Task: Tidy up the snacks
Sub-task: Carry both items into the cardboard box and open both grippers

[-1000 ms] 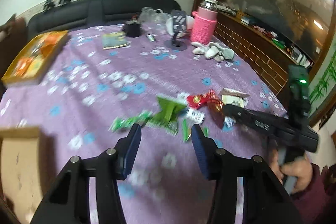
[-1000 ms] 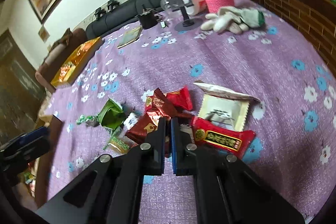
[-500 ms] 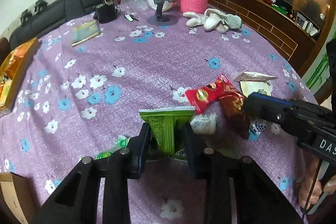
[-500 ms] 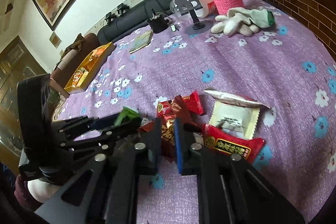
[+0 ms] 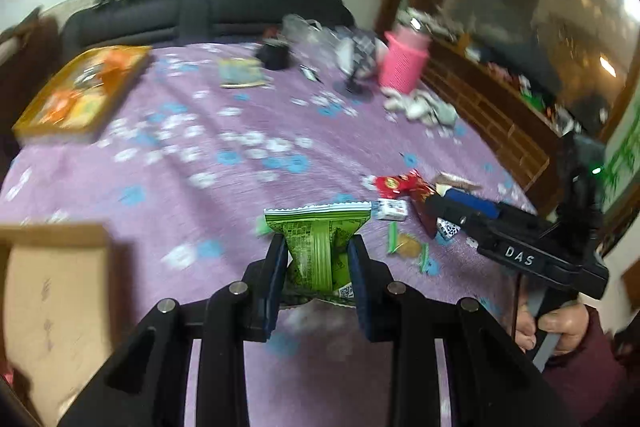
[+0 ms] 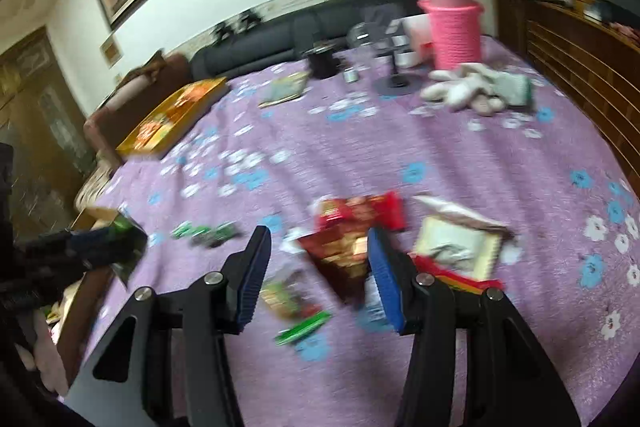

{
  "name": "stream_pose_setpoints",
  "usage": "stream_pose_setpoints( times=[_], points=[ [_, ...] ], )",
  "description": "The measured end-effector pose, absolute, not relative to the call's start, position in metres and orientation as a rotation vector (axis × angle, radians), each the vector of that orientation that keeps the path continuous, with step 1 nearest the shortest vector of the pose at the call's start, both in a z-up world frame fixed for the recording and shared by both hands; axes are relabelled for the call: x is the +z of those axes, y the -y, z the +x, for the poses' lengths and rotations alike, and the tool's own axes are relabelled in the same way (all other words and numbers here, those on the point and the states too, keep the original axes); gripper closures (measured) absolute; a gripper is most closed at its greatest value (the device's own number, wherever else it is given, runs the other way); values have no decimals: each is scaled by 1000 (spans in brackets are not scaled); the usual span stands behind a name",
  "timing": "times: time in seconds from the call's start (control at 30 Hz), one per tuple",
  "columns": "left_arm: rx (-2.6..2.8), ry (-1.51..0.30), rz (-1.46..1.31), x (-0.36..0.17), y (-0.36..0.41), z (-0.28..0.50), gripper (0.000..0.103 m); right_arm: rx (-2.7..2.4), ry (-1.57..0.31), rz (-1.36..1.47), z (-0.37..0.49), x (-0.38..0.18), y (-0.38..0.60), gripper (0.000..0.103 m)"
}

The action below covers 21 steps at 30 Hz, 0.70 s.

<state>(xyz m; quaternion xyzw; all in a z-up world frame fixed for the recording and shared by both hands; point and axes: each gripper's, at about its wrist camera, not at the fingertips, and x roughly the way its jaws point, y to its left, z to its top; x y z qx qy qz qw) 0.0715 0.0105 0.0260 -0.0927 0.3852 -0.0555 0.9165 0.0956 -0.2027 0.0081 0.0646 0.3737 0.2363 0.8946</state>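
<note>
My left gripper [image 5: 318,259] is shut on a green snack packet [image 5: 316,243] and holds it upright, off the purple flowered tablecloth [image 5: 240,195]. A cardboard box [image 5: 52,291] stands at the near left. In the right wrist view my right gripper [image 6: 316,259] has its jaws opening wide. A dark red packet [image 6: 340,255] lies on the cloth between them, untouched by the pads. A red packet [image 6: 360,211], a white packet [image 6: 456,243] and green candies [image 6: 208,231] lie around it. The left gripper [image 6: 80,247] shows at the left edge.
An orange gift box [image 5: 84,91] lies at the far left. A pink flask [image 6: 454,27], pale gloves [image 6: 476,91] and a phone stand [image 6: 396,83] stand at the back. A wooden cabinet [image 6: 580,59] runs along the right. A hand [image 5: 560,327] grips the right gripper's handle.
My left gripper closed on the green packet, lifted it and swung left towards the box. My right gripper went from shut to wide apart over the dark red packet.
</note>
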Motion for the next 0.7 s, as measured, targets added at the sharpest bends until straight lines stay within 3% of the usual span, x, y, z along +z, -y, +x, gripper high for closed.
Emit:
stream_pose_setpoints(
  times=[0.27,0.53,0.67,0.7],
  points=[
    [53,-752,-247,34,-87,7,73,544,-933,-69,129,-13,106,51],
    [224,-796,-343,10,-172,-26,73,552,-909,-246,139,-21,62,52],
    [248,-808,-384,-3,-189,-32,73,560,-925,-260,132,-25,60,74],
    [244,-808,-400,-4,-191,-33,73,558,-931,-274,129,-26,59,76]
  ],
)
